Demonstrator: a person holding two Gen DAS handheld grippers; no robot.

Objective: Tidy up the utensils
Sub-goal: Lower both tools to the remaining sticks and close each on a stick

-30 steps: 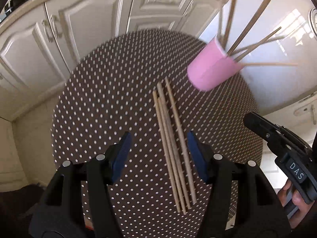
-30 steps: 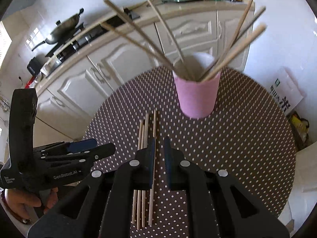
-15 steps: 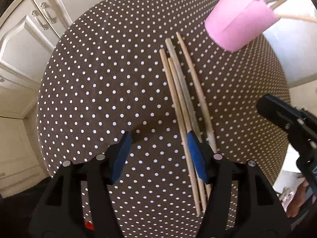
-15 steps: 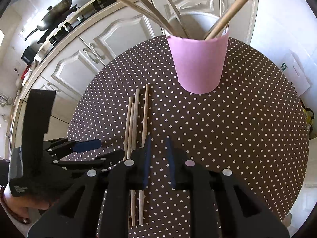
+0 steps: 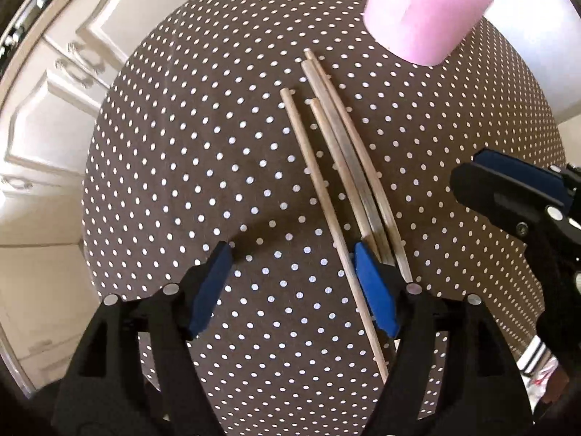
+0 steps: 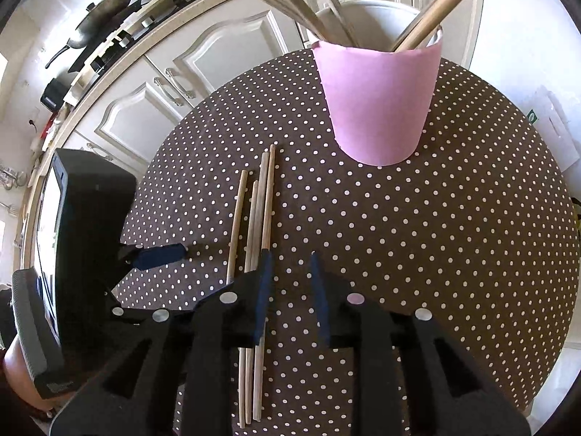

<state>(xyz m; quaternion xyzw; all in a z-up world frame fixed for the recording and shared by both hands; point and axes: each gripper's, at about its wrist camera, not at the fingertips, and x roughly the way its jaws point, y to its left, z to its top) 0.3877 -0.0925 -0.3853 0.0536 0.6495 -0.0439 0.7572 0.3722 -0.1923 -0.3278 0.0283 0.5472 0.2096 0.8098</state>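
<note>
A: Left wrist view looks straight down on a round table [image 5: 174, 167] in a brown cloth with white dots. Four wooden chopsticks [image 5: 341, 167] lie side by side near its middle, running from about 12 o'clock toward 5 o'clock. What do you get from the other side?

B: Right wrist view shows the same chopsticks [image 6: 259, 218] at 9 o'clock of a pink cup [image 6: 377, 105], apart from it. Inside the cup stand more sticks [image 6: 432, 18], which your view cuts off.

A: True, only the pink cup [image 5: 428, 11] wall shows at my 1 o'clock. The left gripper [image 5: 290, 254] hangs over the cloth with jaws spread and opening; the leftmost stick passes between the blue pads, but neither pad presses it. The other three run under the right pad.

B: From here the left gripper [image 6: 156, 254] appears at 9 o'clock, one blue pad low by the cloth. The right gripper [image 6: 290, 265] is just right of the chopsticks, jaws parted a little and opening, only cloth between them.

A: The right gripper [image 5: 508, 189] sits at my 3 o'clock, edge-on.

B: White cupboards [image 6: 203, 69] and a wok [image 6: 105, 11] on a counter lie beyond at 10 o'clock.
</note>
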